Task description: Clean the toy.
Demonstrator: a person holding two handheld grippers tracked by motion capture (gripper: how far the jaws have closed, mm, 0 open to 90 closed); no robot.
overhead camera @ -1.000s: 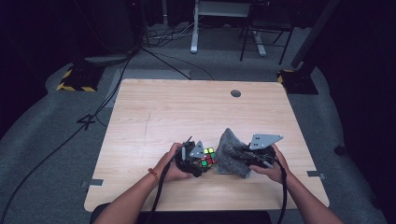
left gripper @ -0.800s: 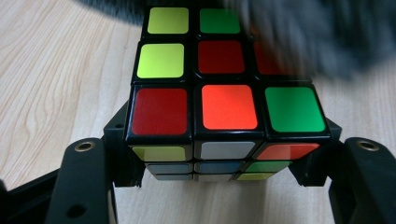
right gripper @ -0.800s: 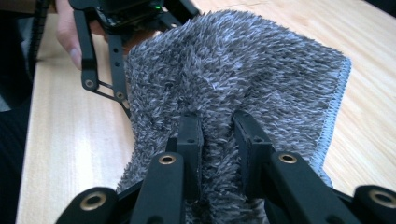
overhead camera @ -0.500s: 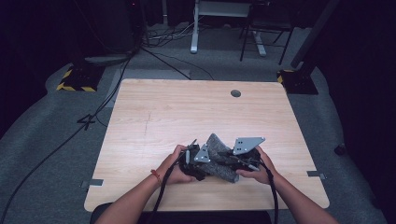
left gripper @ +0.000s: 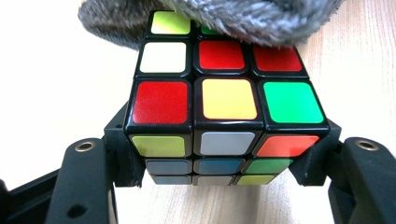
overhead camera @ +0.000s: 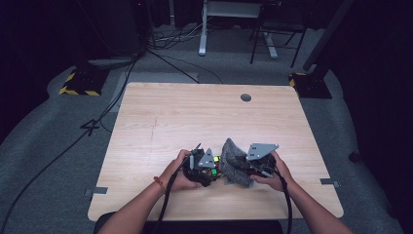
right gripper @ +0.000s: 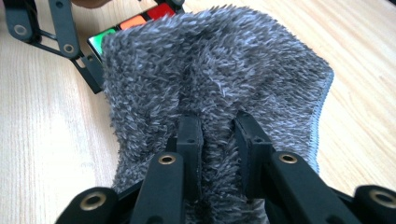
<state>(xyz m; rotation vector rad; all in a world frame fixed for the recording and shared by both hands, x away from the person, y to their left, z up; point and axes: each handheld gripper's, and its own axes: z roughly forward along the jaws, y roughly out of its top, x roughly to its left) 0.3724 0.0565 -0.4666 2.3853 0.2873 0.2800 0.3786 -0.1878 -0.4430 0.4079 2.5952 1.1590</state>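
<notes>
The wooden table (overhead camera: 195, 117) carries the work near its front edge, where the person's two hands meet. The largest thing there is a grey fluffy cloth (right gripper: 215, 84), bunched into a mound and standing against the right side of a Rubik's cube (left gripper: 219, 98); in the left gripper view its fringe drapes over the cube's far top row, touching it. The cube sits low over the table, just left of the cloth, with red, yellow, green and white stickers facing up.

The left gripper (left gripper: 219, 163) clamps the cube from both sides, its black jaws pressed against the lowest layer. The right gripper (right gripper: 217, 135) pinches a fold of the cloth, its jaws drawn close together with pile squeezed between them.

The step in hand looks like wiping the cube with the cloth: one hand steadies the puzzle while the other brings the fabric onto it. The cloth covers only the far edge so far, so the job seems early or midway.

The next move probably calls for dragging the cloth across the top face toward the near edge, keeping the pinch firm so the fold does not slip out, while the left grip holds steady enough that the cube neither twists nor slides.
</notes>
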